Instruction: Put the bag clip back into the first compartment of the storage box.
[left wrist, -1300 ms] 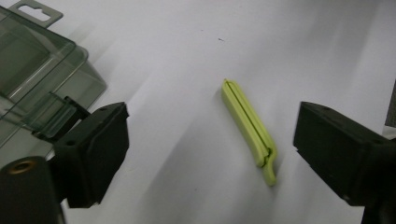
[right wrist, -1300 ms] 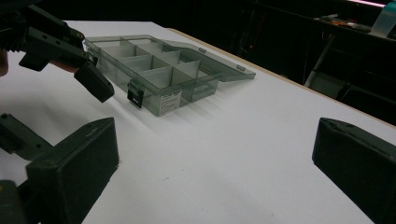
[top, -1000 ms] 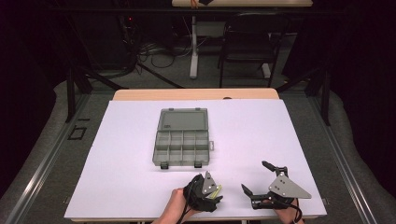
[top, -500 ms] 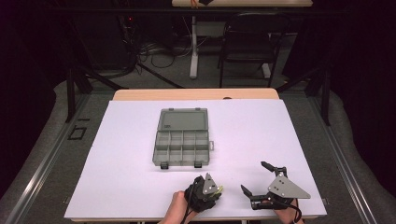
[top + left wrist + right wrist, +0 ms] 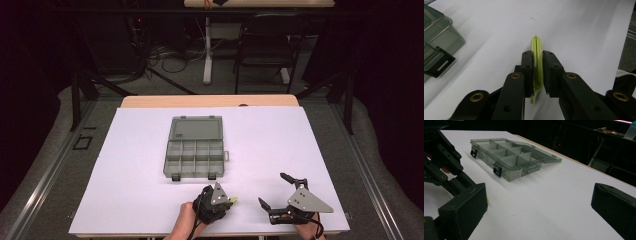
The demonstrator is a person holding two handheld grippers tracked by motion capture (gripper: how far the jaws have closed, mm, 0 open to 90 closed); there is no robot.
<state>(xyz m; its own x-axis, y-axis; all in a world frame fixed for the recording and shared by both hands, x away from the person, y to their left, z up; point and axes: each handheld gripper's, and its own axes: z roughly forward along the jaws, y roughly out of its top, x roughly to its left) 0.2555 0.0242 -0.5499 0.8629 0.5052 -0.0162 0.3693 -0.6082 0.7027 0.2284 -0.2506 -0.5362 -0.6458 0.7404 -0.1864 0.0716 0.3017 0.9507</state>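
Black jaws of the left gripper [image 5: 537, 67] are pressing together on a thin yellow-green plastic strip [image 5: 537, 56], which is standing on edge between the pads, its rounded tip poking out beyond them and a short tail hanging below. In the high view the same strip [image 5: 233, 200] is showing as a small bright sliver at the tip of the left gripper [image 5: 226, 199], low over the near part of the white table [image 5: 280, 135]. A hand [image 5: 186, 220] is gripping this tool from the near edge, with the grey three-cornered plate sitting on top of it.

To its right, the right gripper [image 5: 274, 191] is holding its jaws spread wide apart, with nothing between them; in its own view the two black pads [image 5: 465, 211] are standing at the far left and far right, with bare white tabletop between. It is hovering or resting near the table's front edge, well apart from the left gripper; which of the two I cannot tell.

Farther out, a smoky translucent compartment box [image 5: 195, 156] is lying open near the middle of the table, its lid [image 5: 196, 128] folded flat away from the person, black latches on its near side. Its divided compartments are looking empty in the right gripper view [image 5: 509, 157]. Beyond the table, a chair [image 5: 265, 45] and cables [image 5: 165, 52] are sitting on the dark floor.
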